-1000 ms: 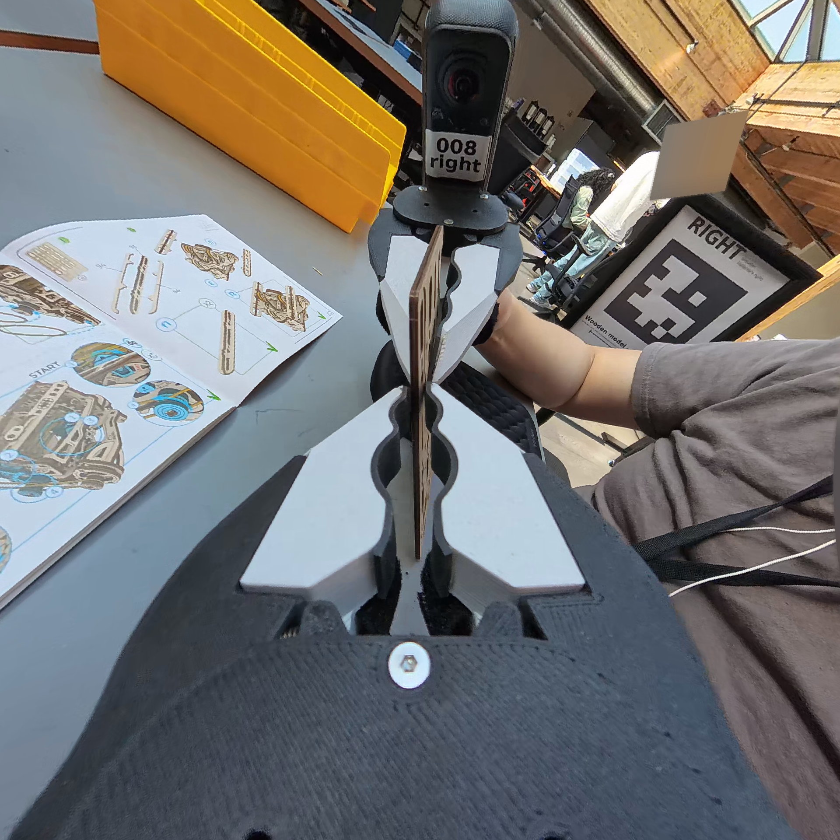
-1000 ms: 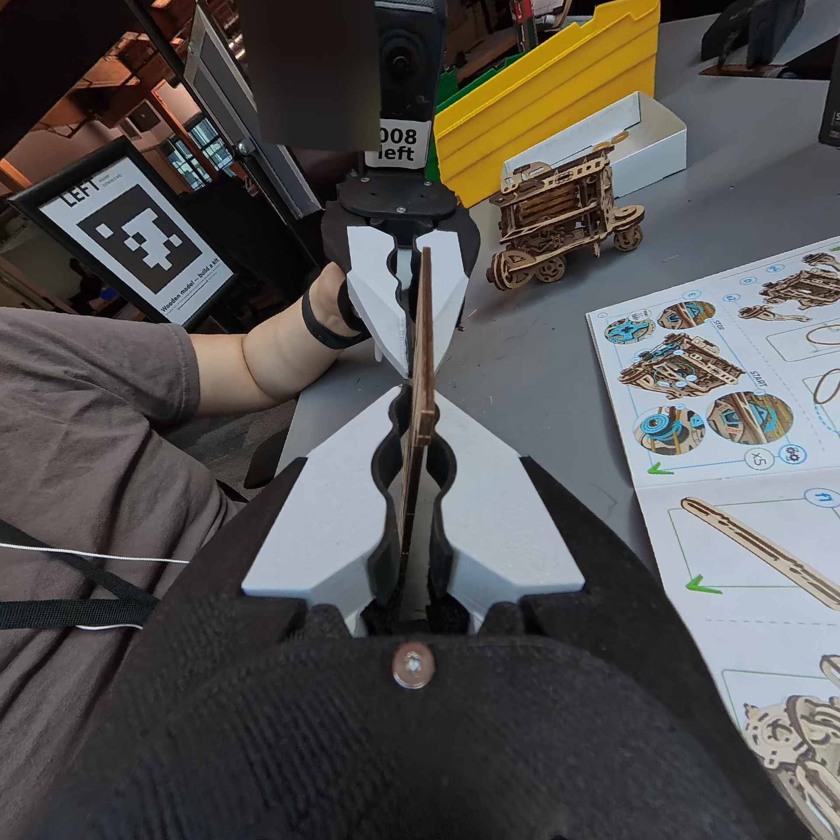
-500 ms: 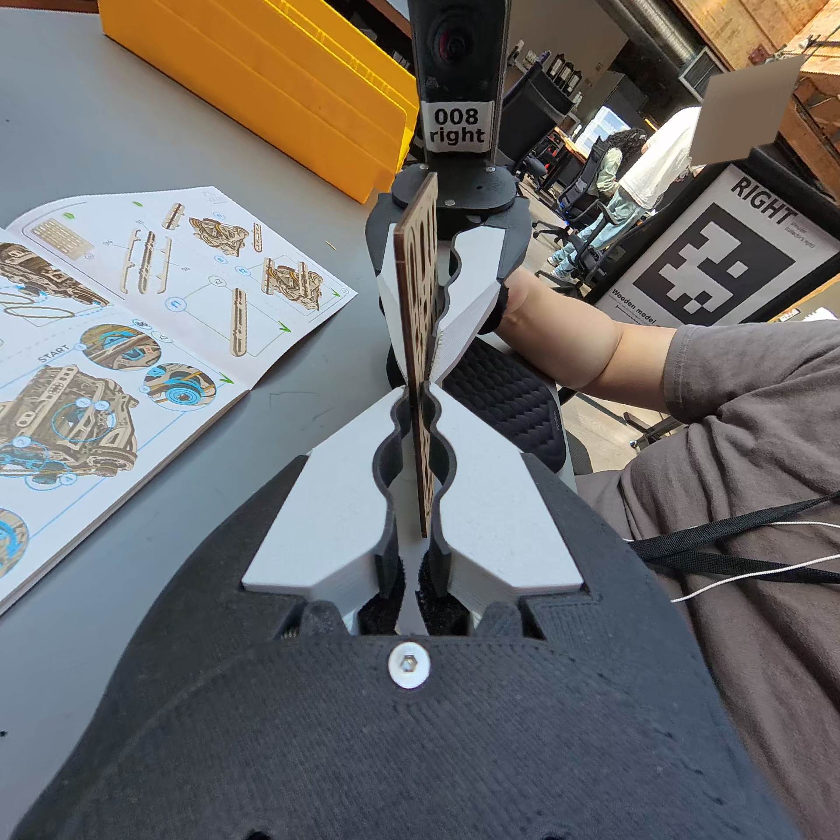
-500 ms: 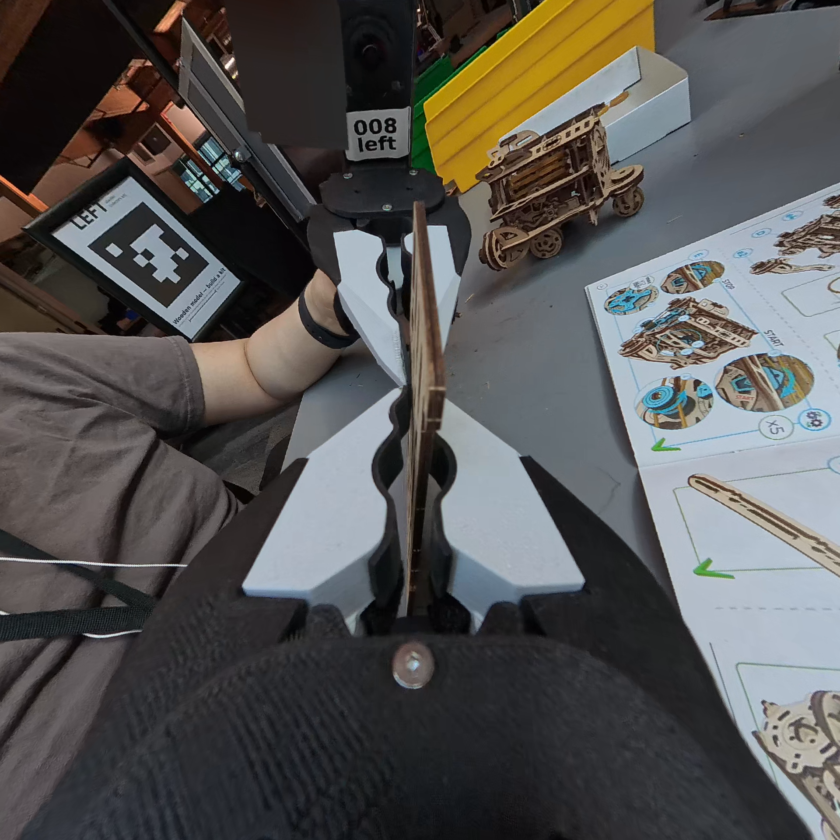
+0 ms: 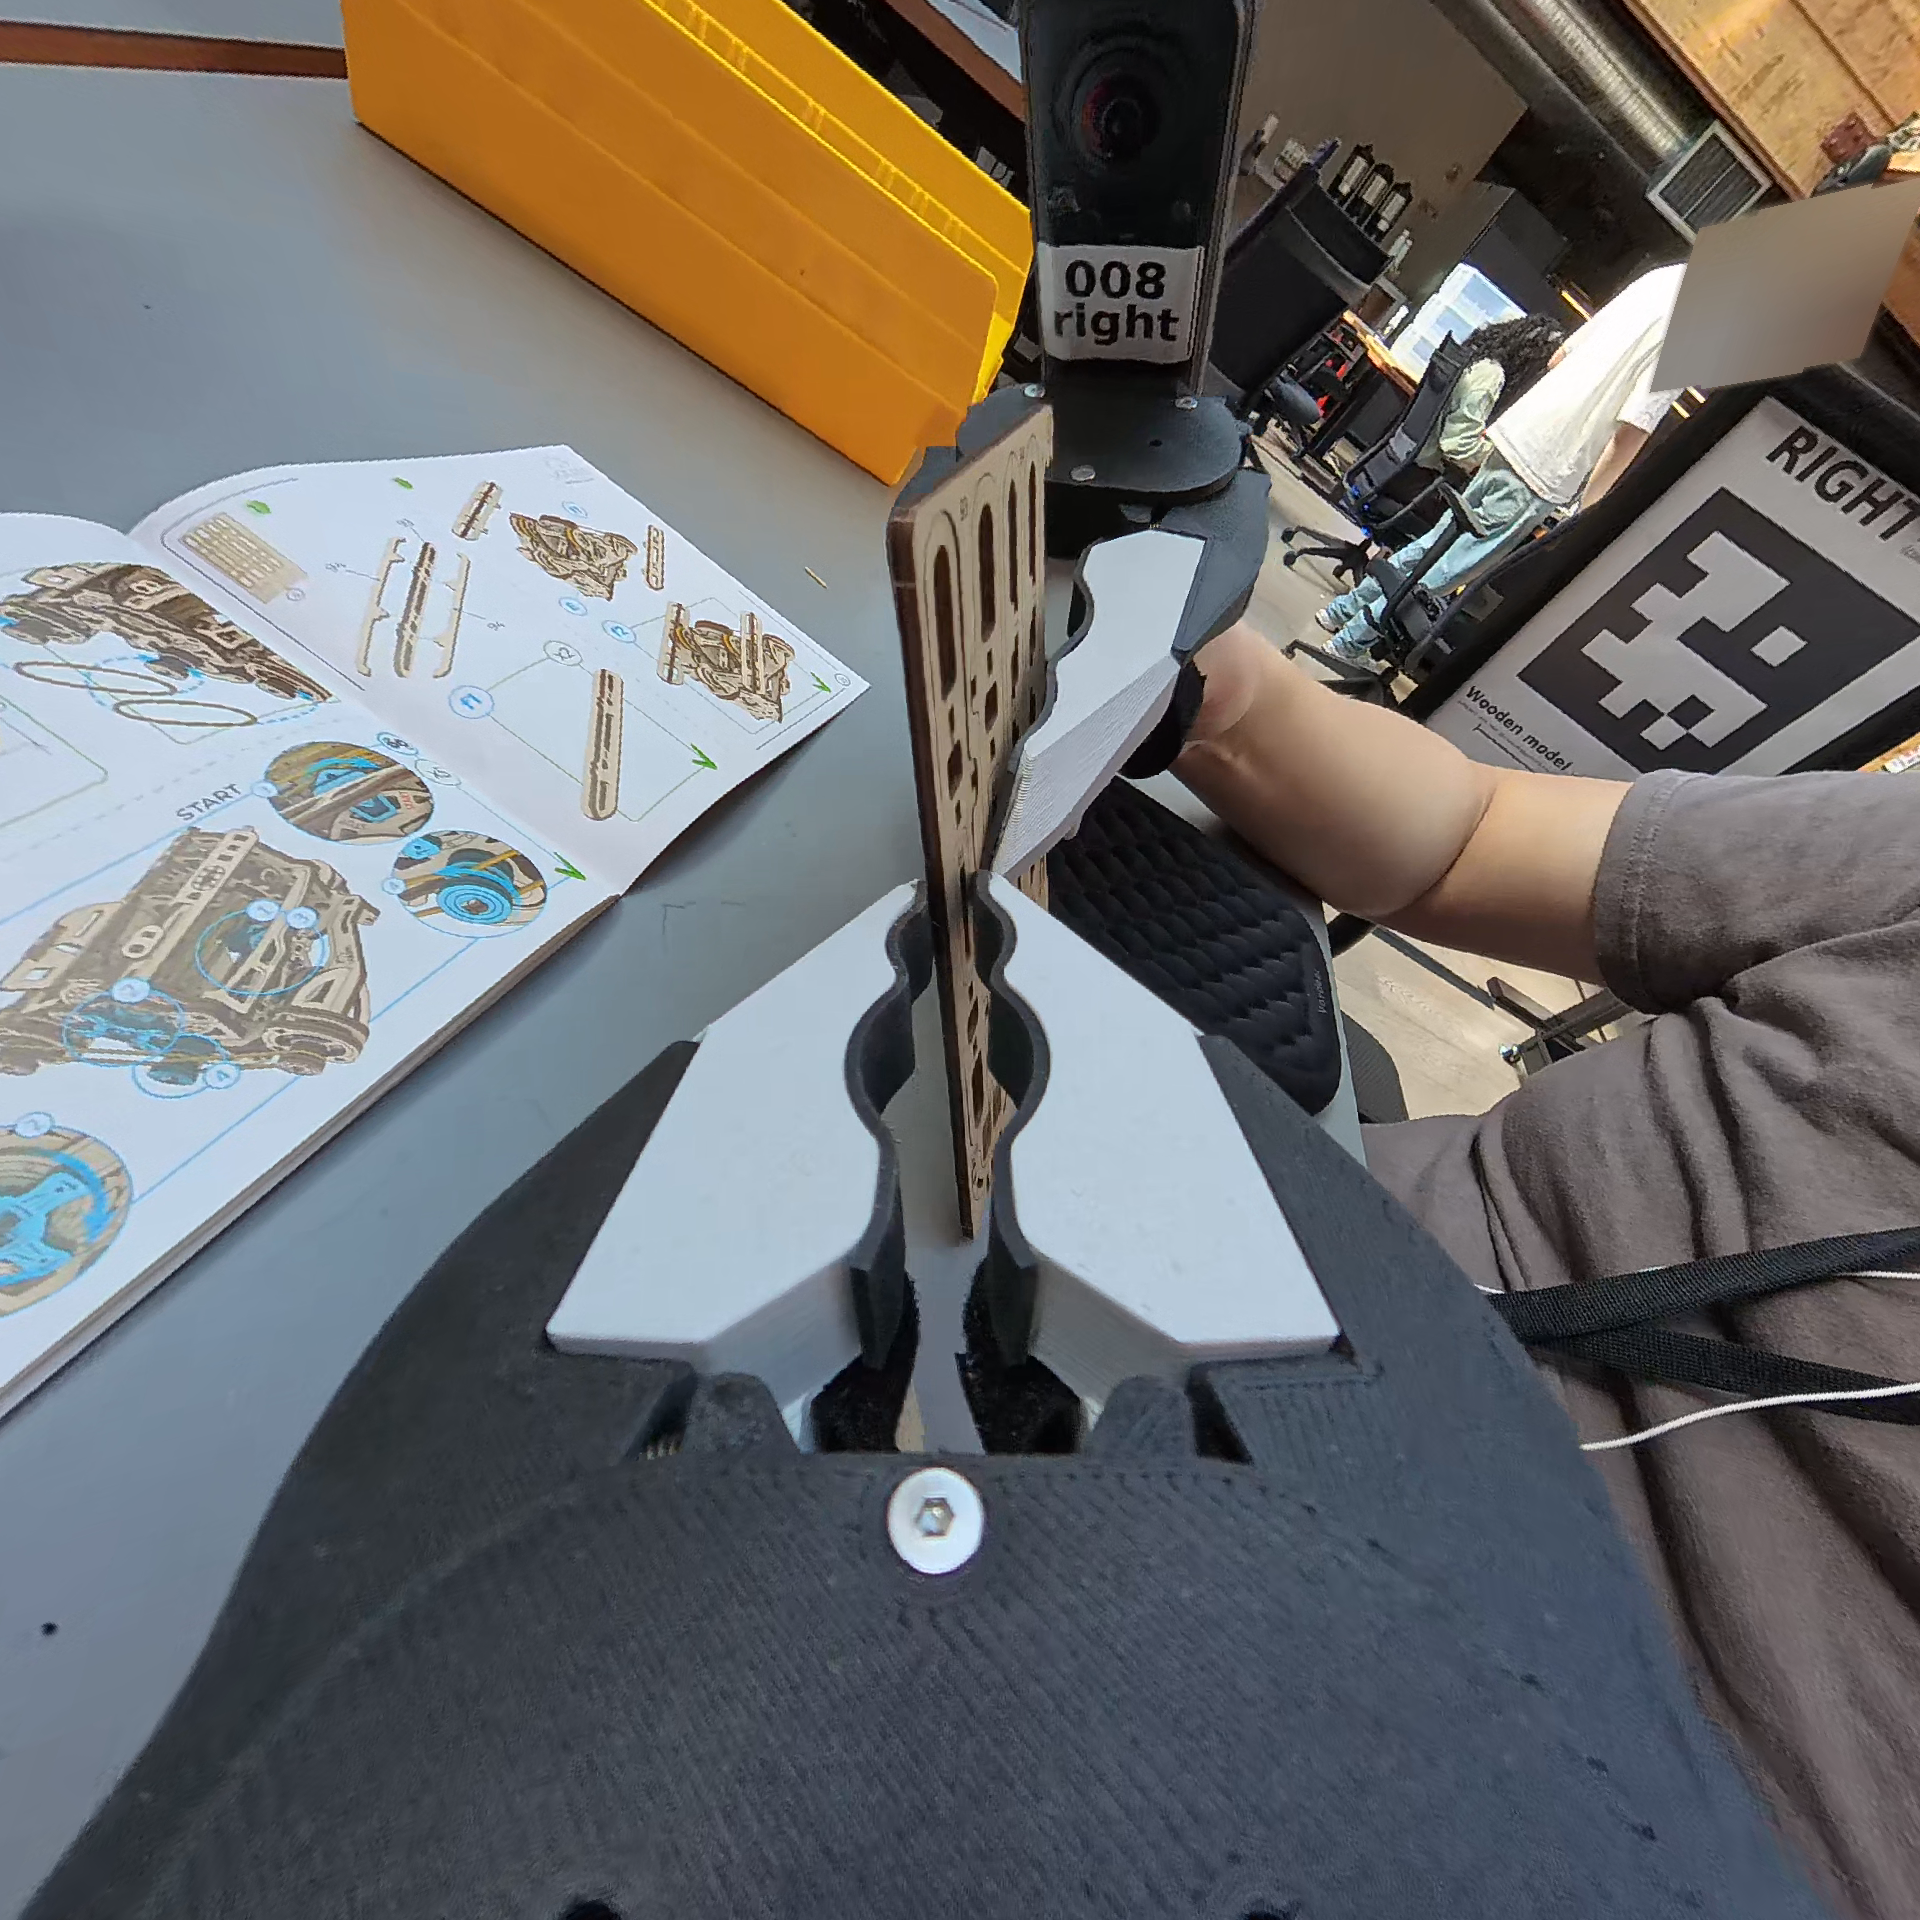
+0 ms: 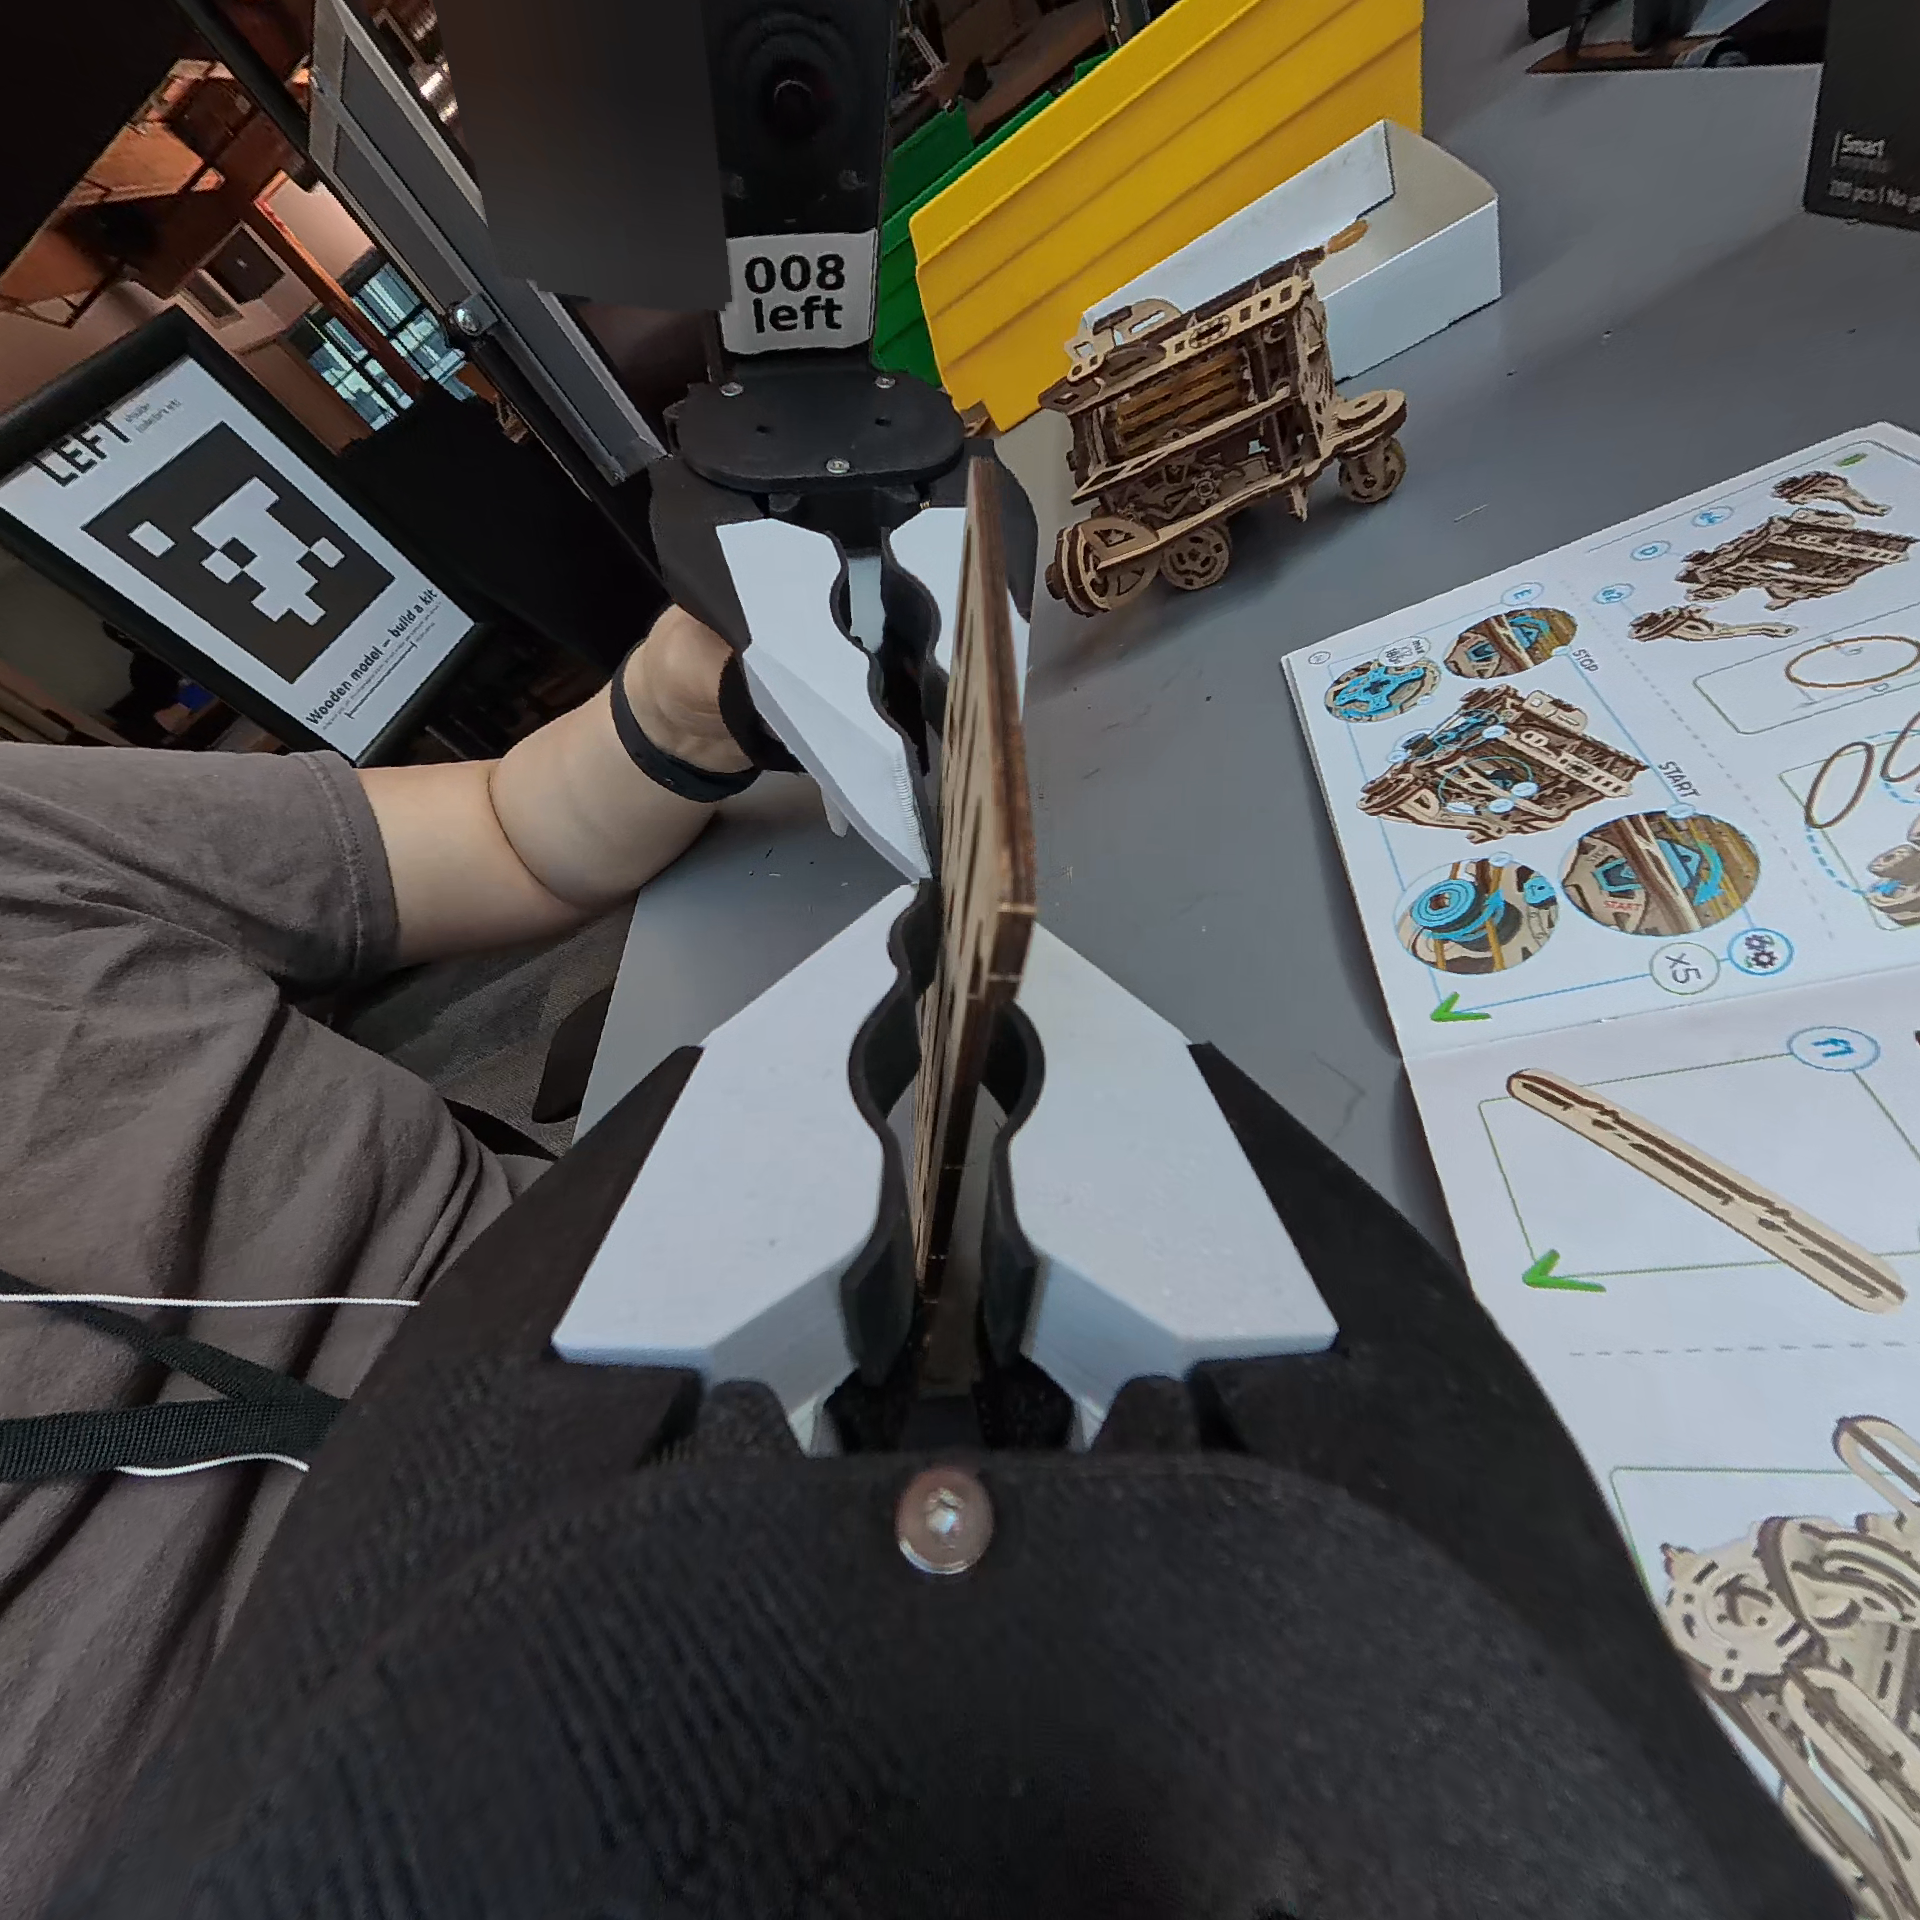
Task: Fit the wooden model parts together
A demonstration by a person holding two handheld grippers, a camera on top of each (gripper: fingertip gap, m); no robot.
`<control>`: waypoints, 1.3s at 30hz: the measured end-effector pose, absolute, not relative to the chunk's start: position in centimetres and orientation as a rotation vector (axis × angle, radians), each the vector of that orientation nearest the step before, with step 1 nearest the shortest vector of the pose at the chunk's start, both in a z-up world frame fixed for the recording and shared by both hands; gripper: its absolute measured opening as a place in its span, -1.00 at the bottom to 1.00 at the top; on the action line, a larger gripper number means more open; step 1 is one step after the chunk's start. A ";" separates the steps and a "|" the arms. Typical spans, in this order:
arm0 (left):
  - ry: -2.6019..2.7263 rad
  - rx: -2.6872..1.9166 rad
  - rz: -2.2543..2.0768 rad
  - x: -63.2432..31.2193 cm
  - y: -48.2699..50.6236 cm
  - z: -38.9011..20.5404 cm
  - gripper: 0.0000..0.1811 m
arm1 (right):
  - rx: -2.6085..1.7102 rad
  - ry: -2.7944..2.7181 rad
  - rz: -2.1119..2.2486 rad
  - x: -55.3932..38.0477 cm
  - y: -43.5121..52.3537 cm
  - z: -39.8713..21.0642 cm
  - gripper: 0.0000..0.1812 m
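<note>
A thin laser-cut wooden sheet [image 5: 971, 675] with slot-shaped cut-outs is held edge-on above the grey table [image 5: 208, 343], between both grippers. My left gripper [image 5: 951, 896] is shut on its near end. My right gripper [image 5: 1013, 836] faces it from the far side, with one finger hidden behind the sheet. In the right wrist view the sheet [image 6: 987, 748] runs between the fingers of my right gripper [image 6: 940, 914], which is shut on it. The left gripper [image 6: 920, 857] meets it tip to tip. A built wooden cart model [image 6: 1216, 436] stands on the table beyond.
An open instruction booklet [image 5: 364, 779] lies flat on the table; it also shows in the right wrist view [image 6: 1662, 831]. Yellow bins [image 5: 675, 208] and a white box [image 6: 1434, 239] stand at the back. The person's forearms and torso are close beside the table edge. Both grippers' tips are close together, under 4 cm apart. The built wooden cart model [image 6: 1216, 436] is about 20 cm from both grippers' fingertips.
The sheet and both grippers have turned, so the sheet's flat face shows more. The grippers have stayed tip to tip and shut on it.
</note>
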State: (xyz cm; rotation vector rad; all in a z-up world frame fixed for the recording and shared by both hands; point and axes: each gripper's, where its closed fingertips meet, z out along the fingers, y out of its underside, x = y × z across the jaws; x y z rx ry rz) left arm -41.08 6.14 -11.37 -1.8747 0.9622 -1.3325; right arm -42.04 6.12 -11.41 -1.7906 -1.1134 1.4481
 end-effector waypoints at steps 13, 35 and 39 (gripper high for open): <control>0.964 -1.928 -1.389 -40.9 5.8 -12.5 -0.96 | -1.778 -1.046 1.559 -41.5 6.8 -11.5 -0.99; 1.015 -1.988 -1.290 -40.8 5.5 -13.4 -0.96 | -1.922 -1.073 1.500 -41.8 6.3 -12.6 -0.99; 1.022 -2.004 -1.260 -40.9 5.6 -13.6 -0.96 | -1.934 -1.072 1.487 -41.8 6.2 -12.7 -0.99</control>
